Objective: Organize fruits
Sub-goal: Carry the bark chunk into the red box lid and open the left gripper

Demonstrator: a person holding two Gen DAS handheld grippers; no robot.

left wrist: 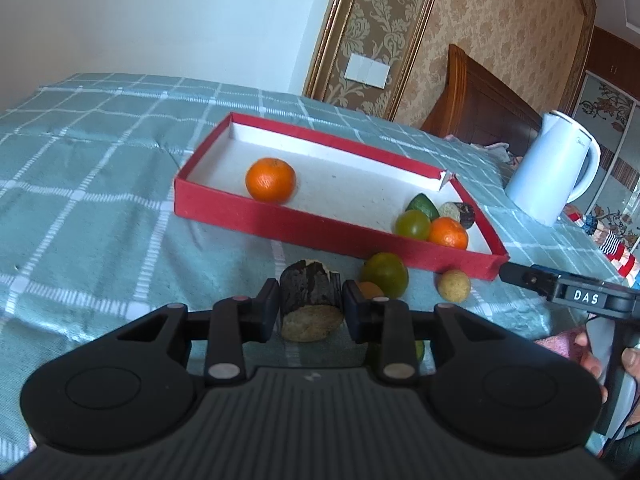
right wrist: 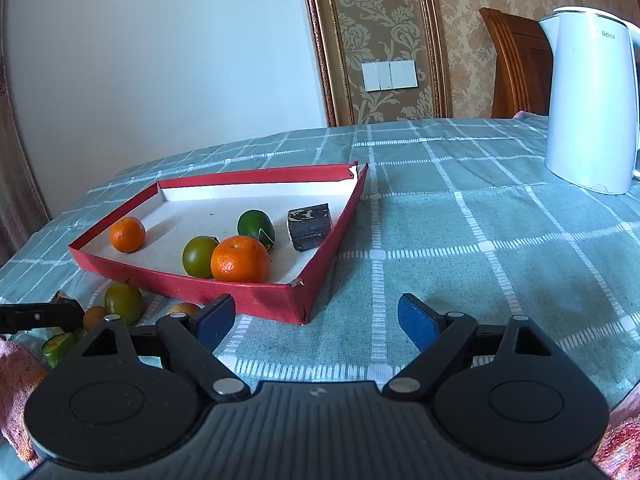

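My left gripper (left wrist: 310, 294) is shut on a dark-skinned chunk with a pale cut end (left wrist: 308, 320), low over the checked cloth in front of the red tray (left wrist: 280, 216). Inside the tray lie an orange (left wrist: 271, 180) at the left and, in the right corner, a green fruit (left wrist: 413, 224), a second orange (left wrist: 448, 233), a lime (left wrist: 423, 205) and another dark chunk (right wrist: 310, 226). Outside it sit a green fruit (left wrist: 385, 274), a small yellowish fruit (left wrist: 453, 285) and a small orange one (left wrist: 370, 289). My right gripper (right wrist: 316, 320) stands open over bare cloth beside the tray's near corner.
A white kettle (right wrist: 592, 100) stands at the back right on the table, with a wooden chair (right wrist: 516, 64) behind it. A cut green piece (right wrist: 58, 346) and a pink cloth (right wrist: 16, 380) lie at the near left. A hand (left wrist: 592, 360) holds the right gripper's handle.
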